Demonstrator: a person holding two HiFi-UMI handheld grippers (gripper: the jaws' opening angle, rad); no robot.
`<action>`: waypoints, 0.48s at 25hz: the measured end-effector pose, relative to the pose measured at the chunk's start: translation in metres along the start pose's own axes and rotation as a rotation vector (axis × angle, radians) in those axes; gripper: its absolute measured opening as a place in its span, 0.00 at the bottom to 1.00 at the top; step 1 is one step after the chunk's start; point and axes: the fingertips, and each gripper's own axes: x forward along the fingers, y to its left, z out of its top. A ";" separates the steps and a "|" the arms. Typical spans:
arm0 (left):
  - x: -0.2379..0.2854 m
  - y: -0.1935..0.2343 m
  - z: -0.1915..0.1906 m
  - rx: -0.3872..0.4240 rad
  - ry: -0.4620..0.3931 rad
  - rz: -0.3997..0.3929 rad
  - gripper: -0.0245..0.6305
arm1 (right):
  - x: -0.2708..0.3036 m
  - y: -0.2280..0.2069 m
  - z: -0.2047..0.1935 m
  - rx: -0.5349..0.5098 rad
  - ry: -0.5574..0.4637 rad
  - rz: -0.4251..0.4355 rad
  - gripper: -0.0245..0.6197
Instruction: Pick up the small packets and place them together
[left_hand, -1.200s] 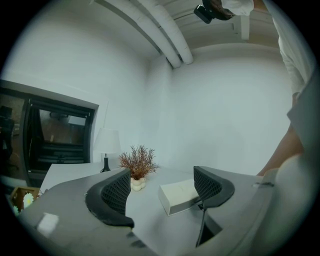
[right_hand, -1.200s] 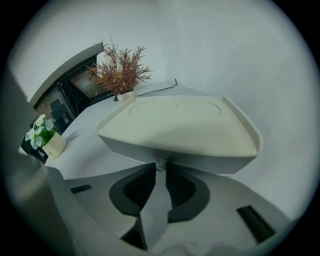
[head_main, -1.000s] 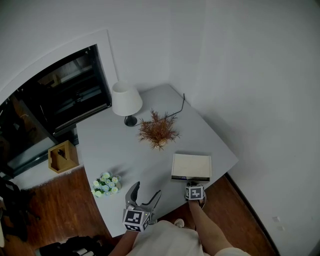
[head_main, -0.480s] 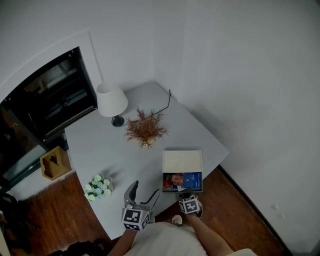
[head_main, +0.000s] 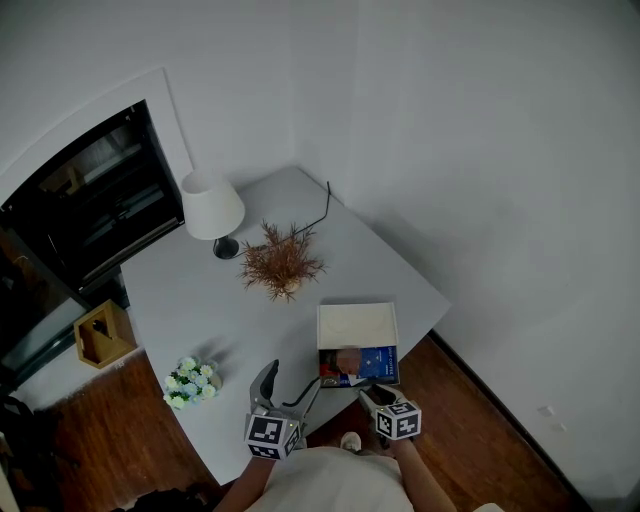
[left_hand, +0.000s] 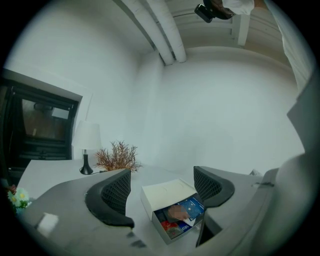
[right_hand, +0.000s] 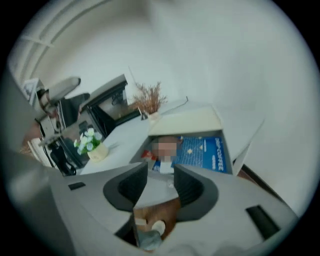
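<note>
A white box (head_main: 357, 325) lies near the table's front edge, with its drawer (head_main: 360, 366) slid out toward me. Small packets fill the drawer, among them a blue one (head_main: 377, 359) and a red one (head_main: 331, 369). My right gripper (head_main: 370, 393) hovers just in front of the drawer, off the table edge. Its jaws have just been opening and nothing is between them (right_hand: 160, 172). To the left of the box, my left gripper (head_main: 293, 378) is held wide open and empty. In the left gripper view the box (left_hand: 165, 192) and the blue packet (left_hand: 192, 207) show beyond those jaws (left_hand: 161, 175).
On the grey table (head_main: 200, 290) stand a white lamp (head_main: 212, 205), a dried plant (head_main: 280, 265) and a small pot of flowers (head_main: 188, 380). A cable (head_main: 320, 208) runs off the far corner. A wooden box (head_main: 100, 333) sits on the floor to the left.
The box was closed a second ago; its drawer has slid out toward me and shows the packets. My right gripper has drawn back and up from the drawer front. The left gripper has shifted slightly.
</note>
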 end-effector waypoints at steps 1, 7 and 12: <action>0.001 0.001 0.002 -0.003 -0.006 -0.001 0.61 | -0.013 -0.001 0.022 0.014 -0.089 0.004 0.31; 0.009 0.005 0.023 0.002 -0.049 -0.003 0.61 | -0.078 0.017 0.146 -0.197 -0.418 0.014 0.31; 0.013 0.002 0.045 0.034 -0.087 -0.015 0.61 | -0.127 0.030 0.219 -0.269 -0.645 -0.018 0.31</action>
